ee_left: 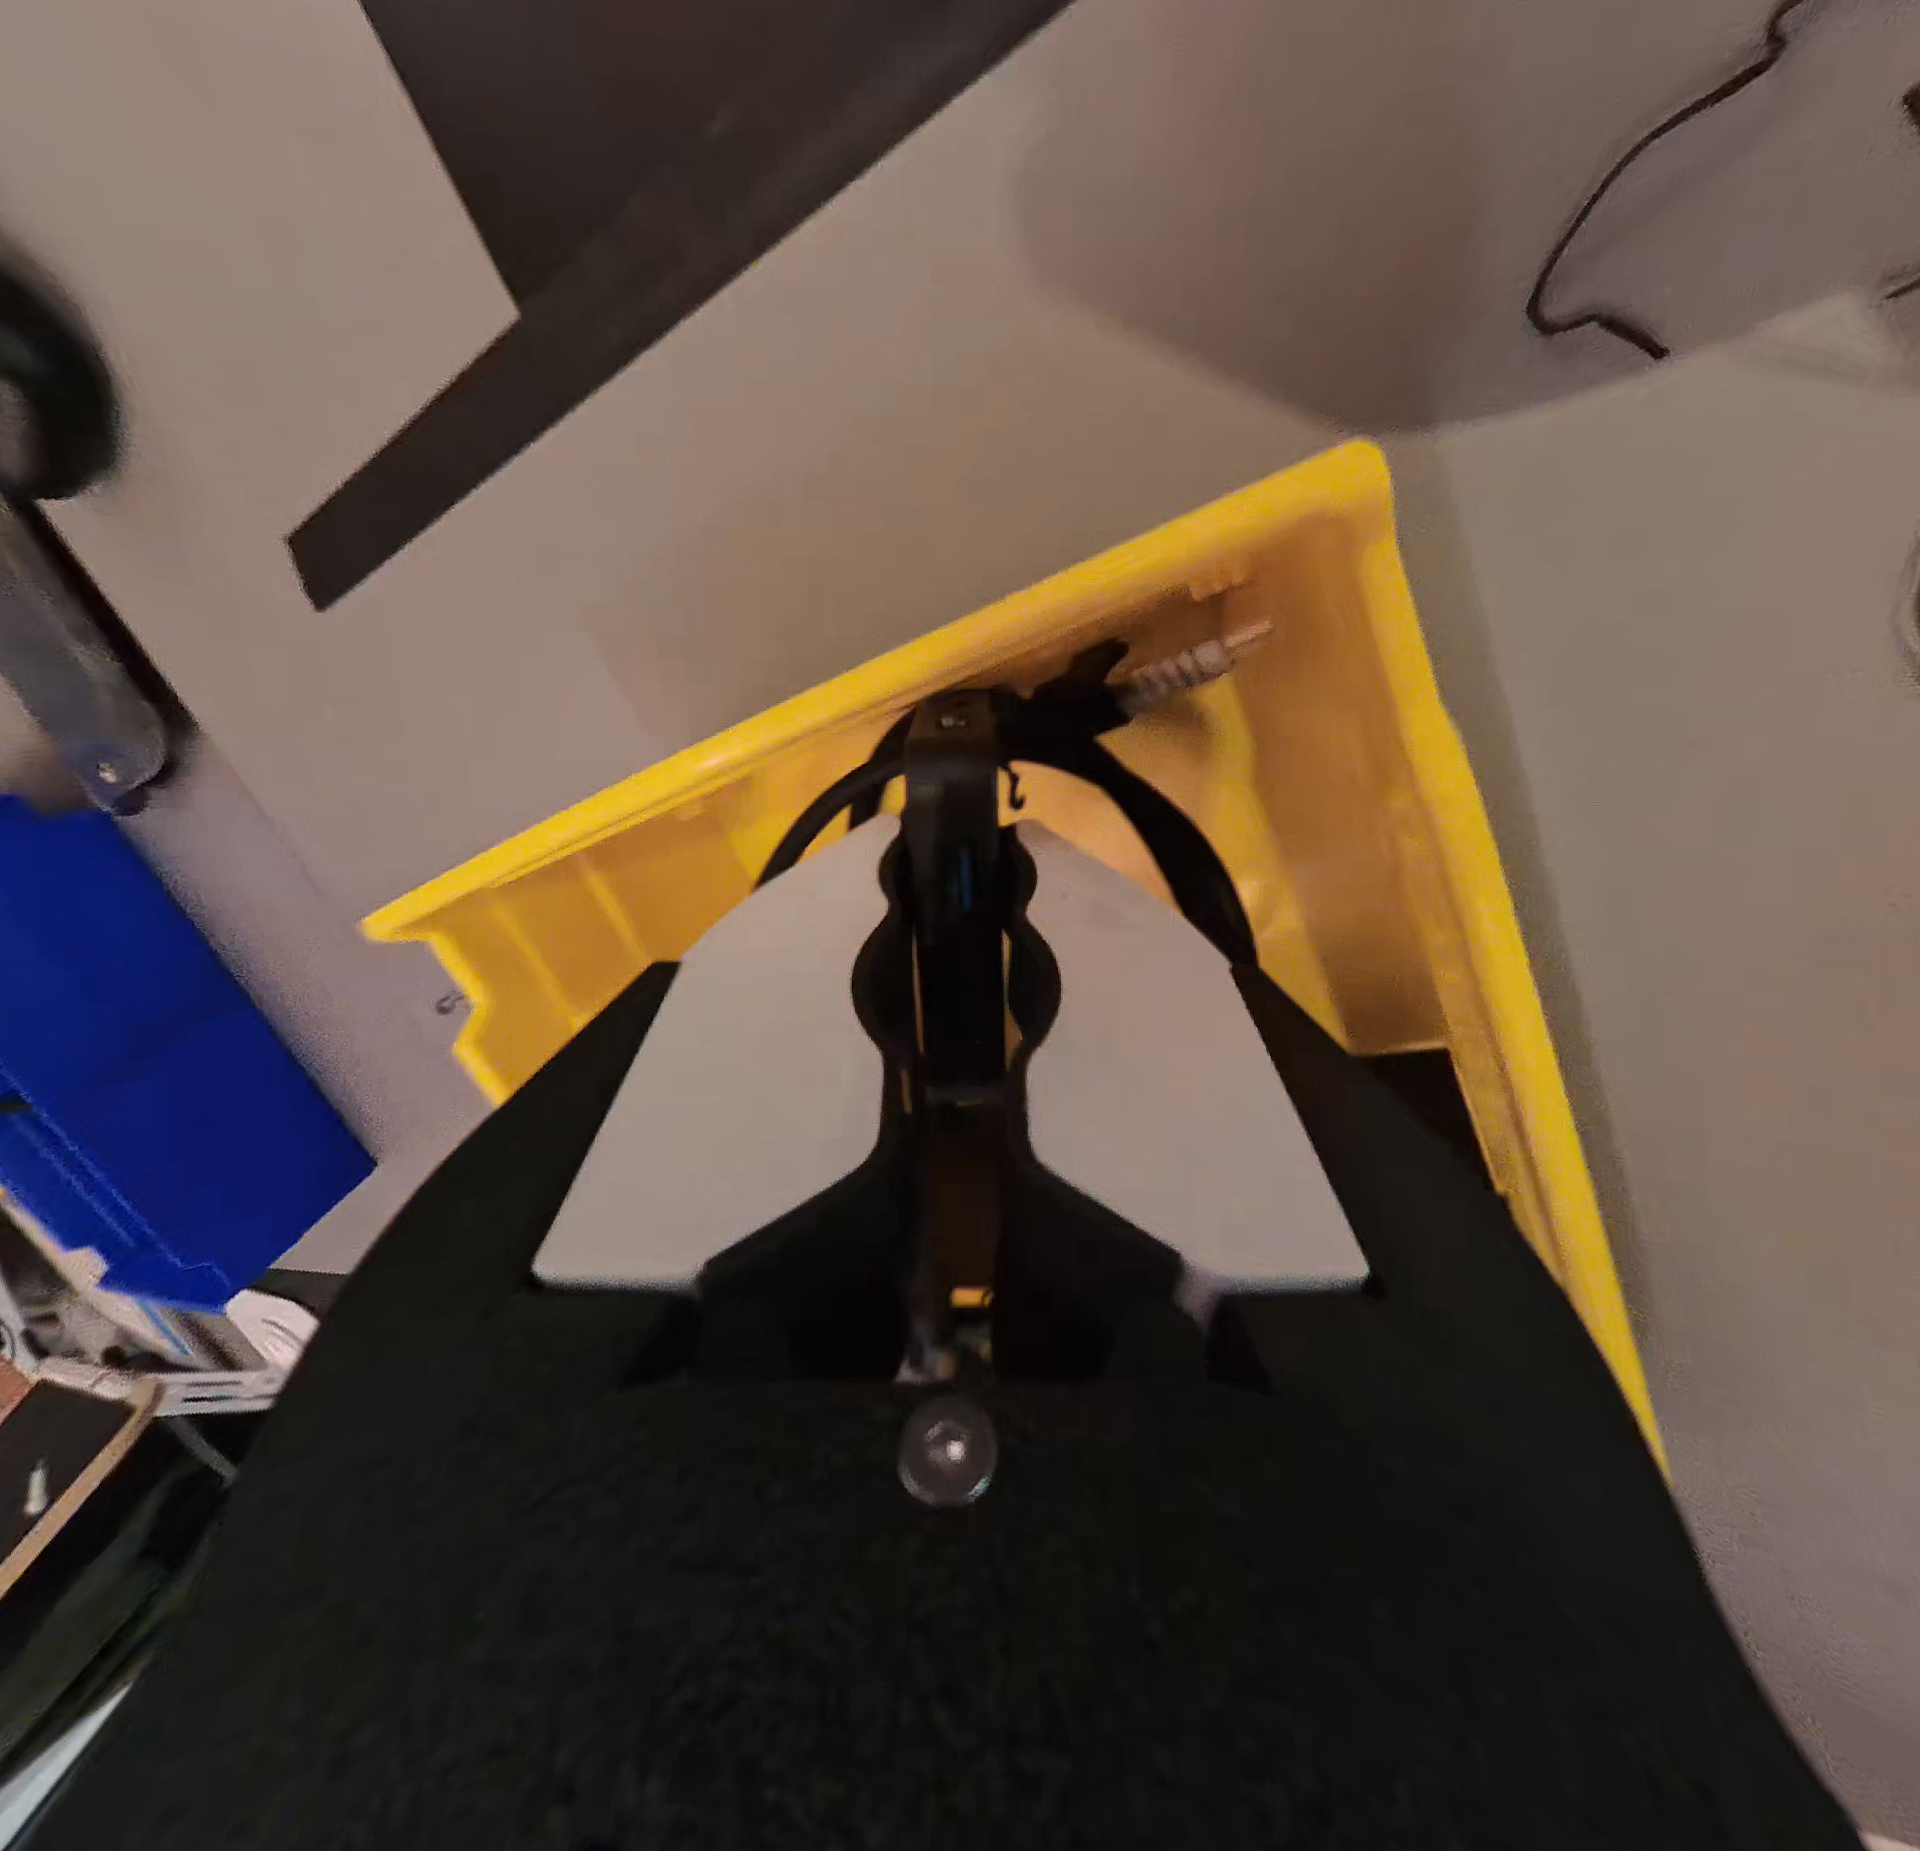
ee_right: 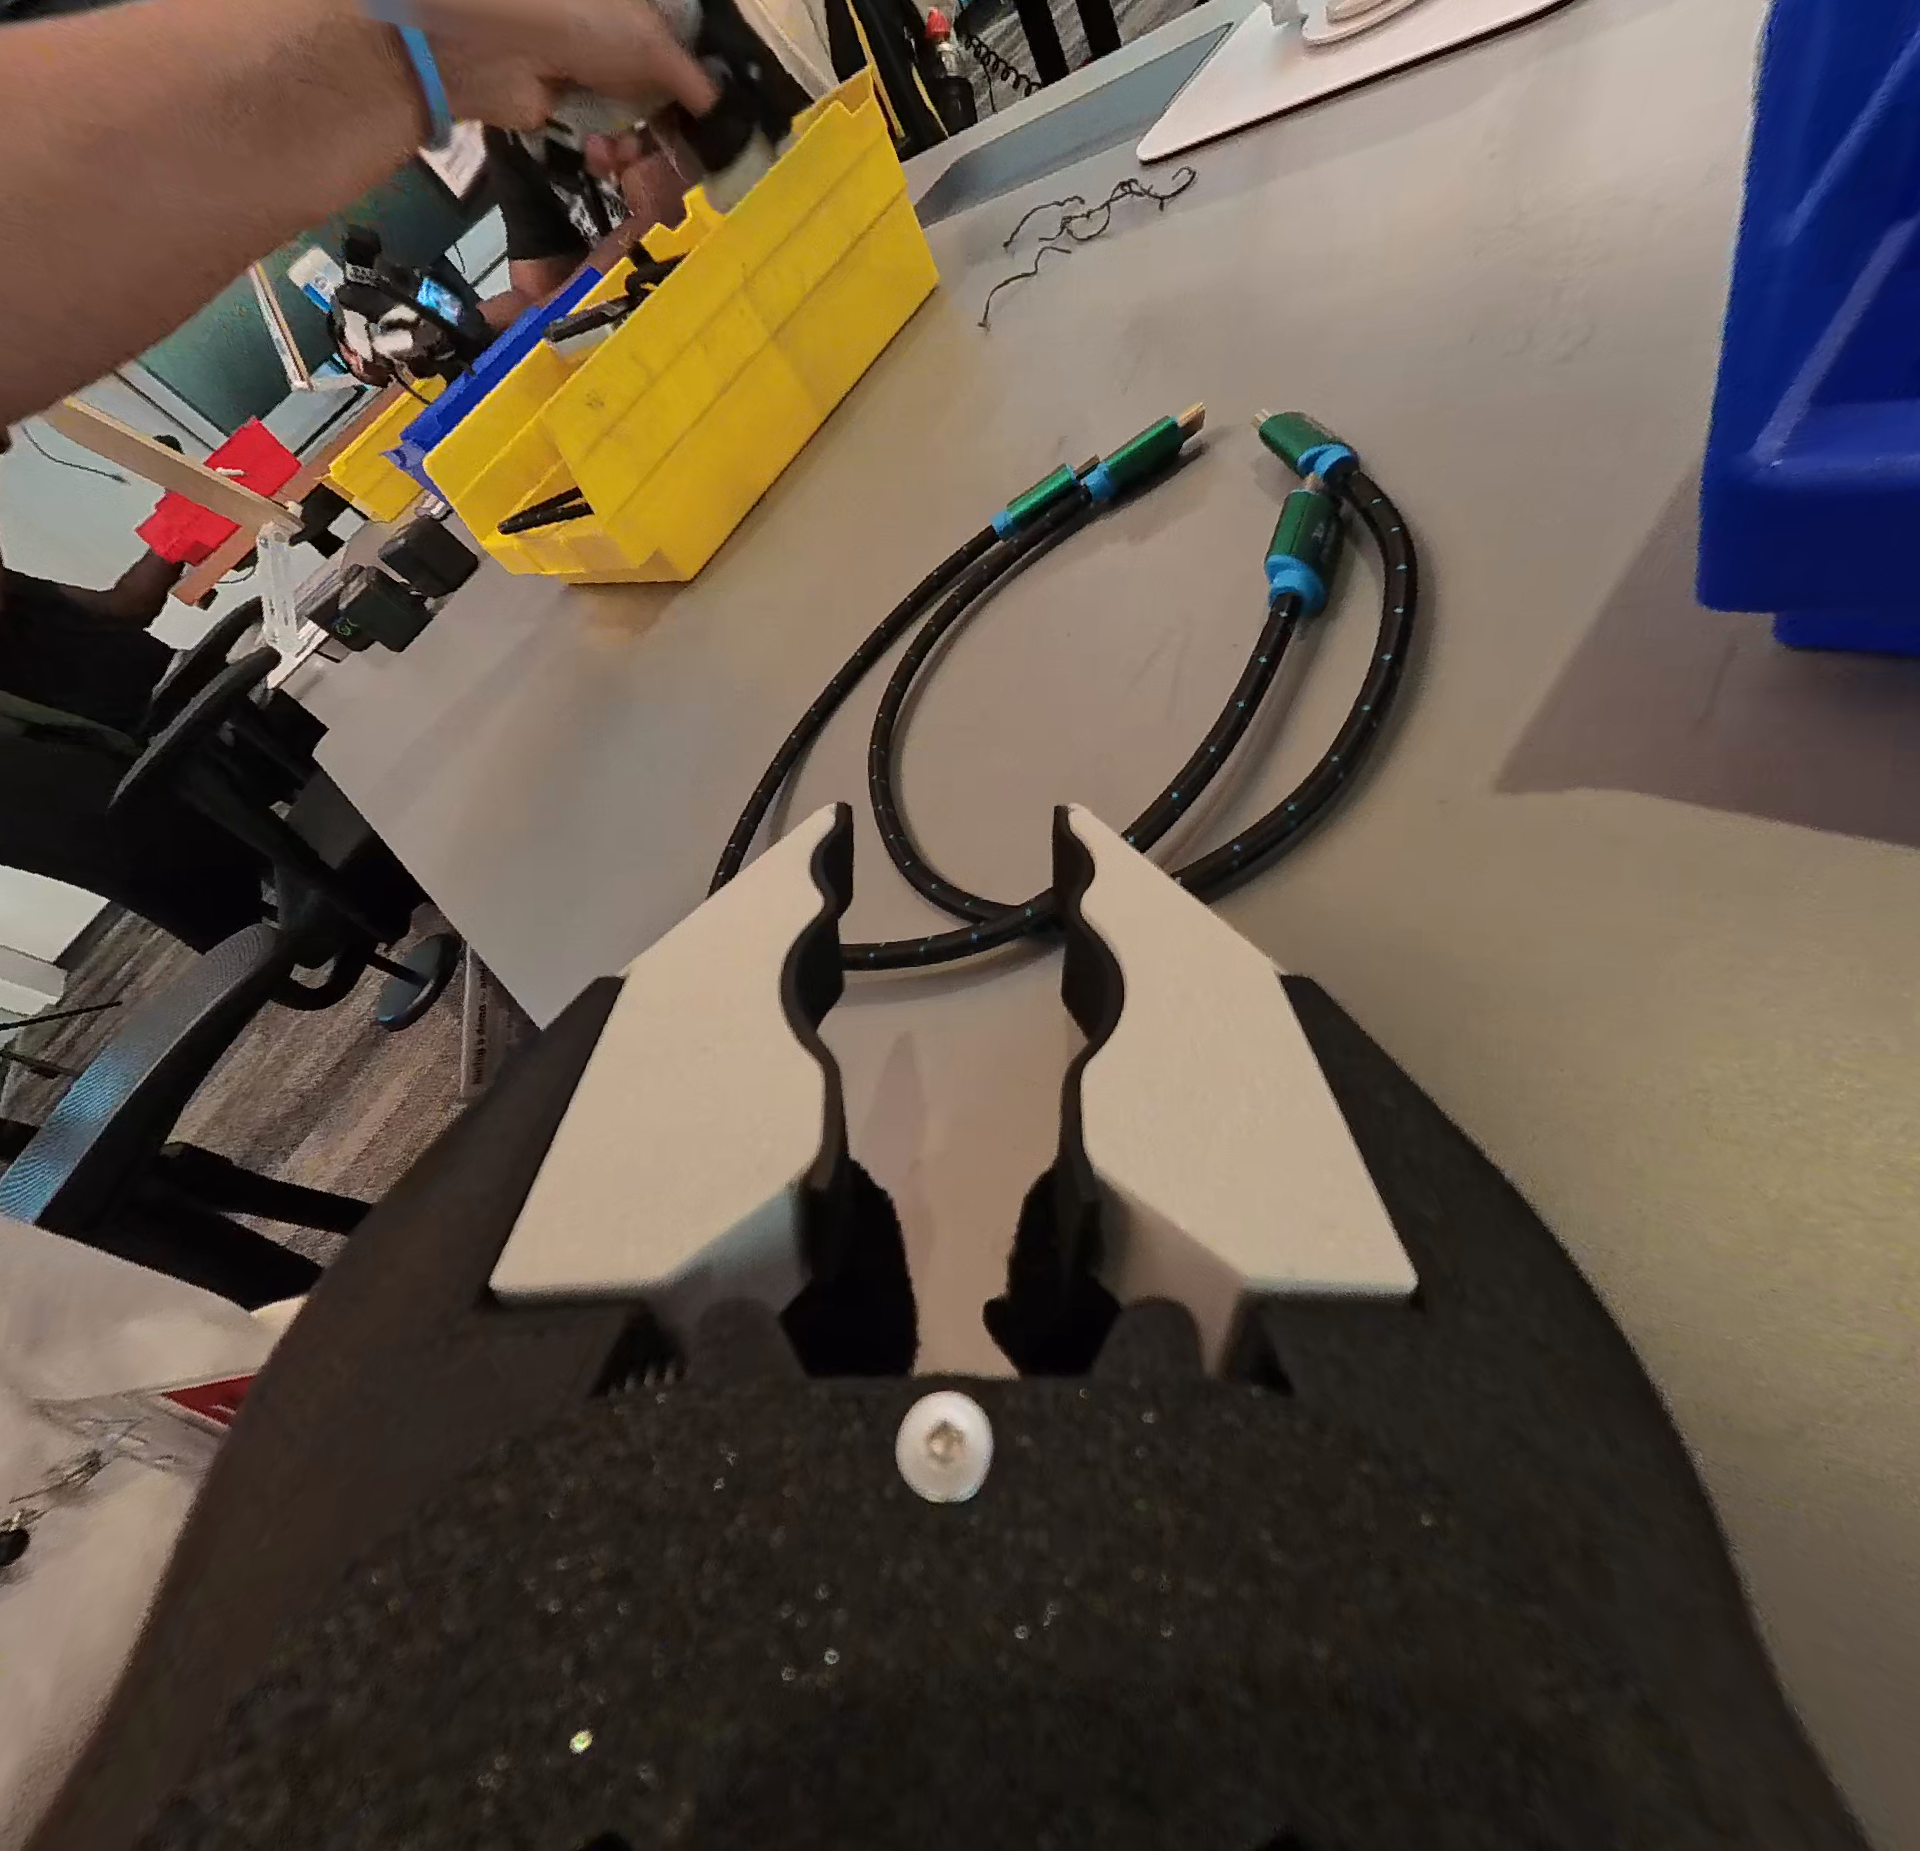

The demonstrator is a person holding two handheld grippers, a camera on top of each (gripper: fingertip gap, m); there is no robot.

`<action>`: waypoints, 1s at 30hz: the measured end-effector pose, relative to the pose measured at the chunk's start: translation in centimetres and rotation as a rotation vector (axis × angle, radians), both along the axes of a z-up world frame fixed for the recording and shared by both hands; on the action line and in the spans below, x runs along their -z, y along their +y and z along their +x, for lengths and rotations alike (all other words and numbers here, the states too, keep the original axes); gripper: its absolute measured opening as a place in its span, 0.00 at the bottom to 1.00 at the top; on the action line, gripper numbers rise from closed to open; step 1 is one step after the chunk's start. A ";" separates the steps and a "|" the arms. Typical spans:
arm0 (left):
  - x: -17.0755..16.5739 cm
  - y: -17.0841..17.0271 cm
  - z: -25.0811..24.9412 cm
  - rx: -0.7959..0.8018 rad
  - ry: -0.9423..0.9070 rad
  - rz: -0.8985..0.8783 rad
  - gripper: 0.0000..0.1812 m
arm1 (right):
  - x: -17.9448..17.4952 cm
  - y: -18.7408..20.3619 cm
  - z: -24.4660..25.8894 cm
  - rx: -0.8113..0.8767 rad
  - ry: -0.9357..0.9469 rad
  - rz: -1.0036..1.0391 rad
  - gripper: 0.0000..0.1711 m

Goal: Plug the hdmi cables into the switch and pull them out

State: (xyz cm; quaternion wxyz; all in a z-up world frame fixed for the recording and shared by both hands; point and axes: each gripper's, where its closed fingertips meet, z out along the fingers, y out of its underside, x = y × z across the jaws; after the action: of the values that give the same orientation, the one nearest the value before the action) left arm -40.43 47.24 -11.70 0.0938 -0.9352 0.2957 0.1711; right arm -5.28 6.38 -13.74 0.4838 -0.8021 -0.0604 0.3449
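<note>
Over the yellow bin [ee_left: 1351, 596] the left hand-held gripper [ee_left: 951, 762] clamps a black switch [ee_left: 951, 918]; only the right view shows the cables [ee_right: 1247, 721].

Grey surface [ee_right: 1351, 295]. Yellow bin [ee_right: 727, 347]. Blue bin [ee_right: 1829, 347]. HDMI cables [ee_right: 1382, 596] black with blue flecks, green plugs, blue collars. Right claw [ee_right: 951, 835] white-grey on black.

no readable text — labels too blurred
</note>
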 end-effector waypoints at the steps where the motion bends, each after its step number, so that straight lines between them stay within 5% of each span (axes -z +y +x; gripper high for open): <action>1: -1.0 0.0 -0.2 0.009 0.001 0.015 0.08 | 0.0 0.0 0.0 0.000 0.000 0.002 0.22; 12: -16.7 2.2 -2.8 0.223 0.018 0.357 0.08 | -0.8 -0.1 -0.1 0.008 0.017 0.023 0.21; 15: -20.9 1.7 0.0 0.418 -0.158 0.474 0.08 | -1.4 -0.2 -0.6 -0.003 0.029 0.048 0.21; 21: -25.9 -12.1 10.9 0.983 -0.682 0.667 0.08 | -3.2 -0.1 -1.6 -0.042 -0.092 0.189 0.23; 30: -19.6 -32.4 19.9 1.351 -0.953 0.732 0.07 | -11.0 1.1 -7.0 -0.344 -0.209 0.413 0.19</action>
State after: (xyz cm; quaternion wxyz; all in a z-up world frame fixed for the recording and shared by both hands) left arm -20.50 14.88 7.91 0.5784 -0.4459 0.6385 -0.2428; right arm -12.28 7.48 -2.73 0.5625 -0.6957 -0.3139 0.3178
